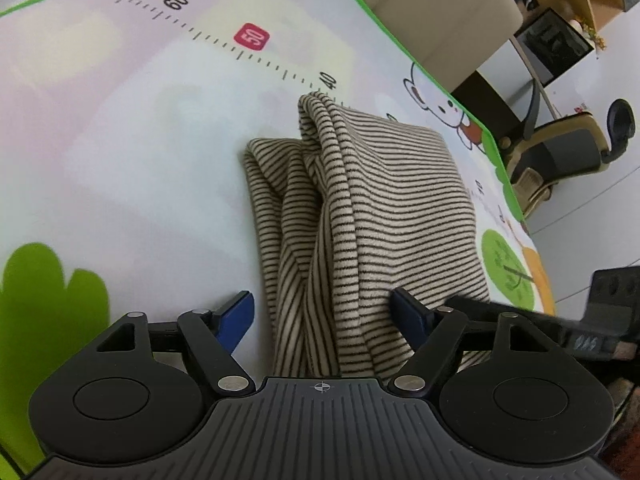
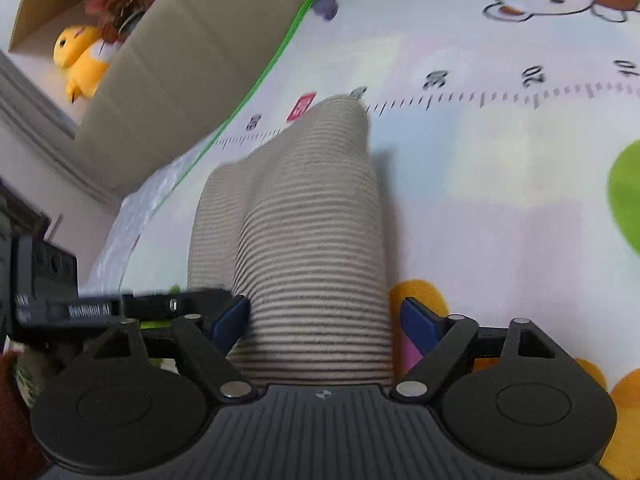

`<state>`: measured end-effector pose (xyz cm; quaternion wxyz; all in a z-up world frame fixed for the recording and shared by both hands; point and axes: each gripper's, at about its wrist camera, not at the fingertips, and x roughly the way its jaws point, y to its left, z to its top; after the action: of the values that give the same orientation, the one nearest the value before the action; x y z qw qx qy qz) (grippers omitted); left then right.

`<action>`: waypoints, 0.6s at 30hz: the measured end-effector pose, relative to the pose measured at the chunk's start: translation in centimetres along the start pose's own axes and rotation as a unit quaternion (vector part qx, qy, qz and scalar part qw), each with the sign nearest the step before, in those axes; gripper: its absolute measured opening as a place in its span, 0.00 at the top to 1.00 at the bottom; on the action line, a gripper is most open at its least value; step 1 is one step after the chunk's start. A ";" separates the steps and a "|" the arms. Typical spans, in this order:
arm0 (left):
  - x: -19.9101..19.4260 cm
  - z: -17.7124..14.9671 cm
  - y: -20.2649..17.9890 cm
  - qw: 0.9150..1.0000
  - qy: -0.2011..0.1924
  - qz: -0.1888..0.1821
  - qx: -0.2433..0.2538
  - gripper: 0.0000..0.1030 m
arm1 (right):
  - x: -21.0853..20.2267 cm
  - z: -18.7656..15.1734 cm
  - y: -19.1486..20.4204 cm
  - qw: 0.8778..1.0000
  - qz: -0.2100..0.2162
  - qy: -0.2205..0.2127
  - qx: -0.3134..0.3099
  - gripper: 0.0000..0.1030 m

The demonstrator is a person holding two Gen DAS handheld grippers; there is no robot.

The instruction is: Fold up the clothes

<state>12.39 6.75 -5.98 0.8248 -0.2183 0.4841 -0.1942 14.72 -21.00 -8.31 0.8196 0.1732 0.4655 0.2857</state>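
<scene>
Both tongs, left [image 1: 322, 314] and right [image 2: 324, 320], stand spread astride the striped garment [image 1: 360, 208] lying bunched on the play mat [image 1: 140, 140], pinching nothing. Best pinch matching corners before folding. Only the right view shows a yellow plush toy [image 2: 80, 60].

Folded beige garment with thin dark stripes [image 1: 360, 216], lying on a pale play mat [image 1: 140, 140] edged in green and printed with a ruler scale. Left gripper [image 1: 324, 312] low in front, blue pads [image 1: 236, 316] spread wide around the cloth's near end. Office chair [image 1: 560, 148] beyond the mat, at right.
</scene>
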 end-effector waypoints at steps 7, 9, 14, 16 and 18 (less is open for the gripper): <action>0.5 1.2 -0.3 0.999 -0.040 -0.001 0.023 0.36 | 2.3 2.0 0.9 1.000 0.007 -0.018 -0.007 0.35; 0.6 2.1 0.6 0.998 -0.061 -0.003 0.020 0.36 | 3.7 3.1 1.4 1.000 0.006 -0.027 -0.007 0.35; 0.2 4.6 4.5 0.993 -0.114 0.000 -0.021 0.39 | 8.0 6.4 3.9 0.997 -0.007 -0.043 -0.062 0.32; -0.2 4.8 5.4 0.991 -0.123 0.005 -0.042 0.39 | 9.4 7.6 5.0 0.995 -0.020 -0.043 -0.088 0.30; -0.5 4.8 5.6 0.991 -0.129 0.017 -0.043 0.39 | 10.3 8.3 6.0 0.992 -0.030 -0.038 -0.113 0.29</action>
<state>17.05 12.45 -6.59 0.8734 -0.2681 0.3854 -0.1293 24.20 -10.00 -7.65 0.8592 0.0760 0.4037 0.3049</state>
